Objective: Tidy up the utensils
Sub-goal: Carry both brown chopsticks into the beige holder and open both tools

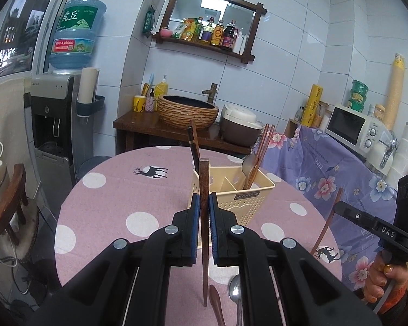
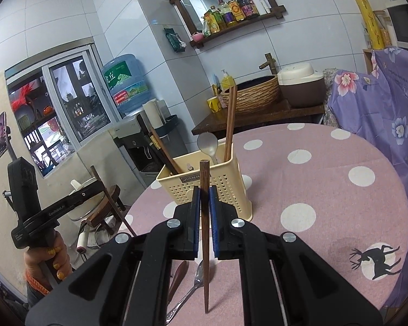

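My left gripper [image 1: 204, 203] is shut on a dark brown wooden chopstick [image 1: 204, 179], held upright above the table. My right gripper [image 2: 204, 198] is shut on another brown chopstick [image 2: 204, 179], also upright. A cream perforated utensil holder [image 1: 247, 201] stands on the table just beyond both grippers; it also shows in the right wrist view [image 2: 204, 187]. It holds reddish chopsticks [image 1: 261, 149], a metal spoon [image 2: 207, 142] and dark chopsticks [image 2: 160, 149]. A metal spoon [image 2: 187, 296] and a brown wooden utensil [image 2: 178, 277] lie on the cloth below the grippers.
The round table has a pink polka-dot cloth [image 1: 122, 190]. A purple floral cloth [image 1: 340, 168] covers the counter on the right with a microwave [image 1: 351, 127]. Behind stand a sink basin [image 1: 187, 111], a rice cooker [image 1: 239, 127] and a water dispenser [image 1: 57, 114].
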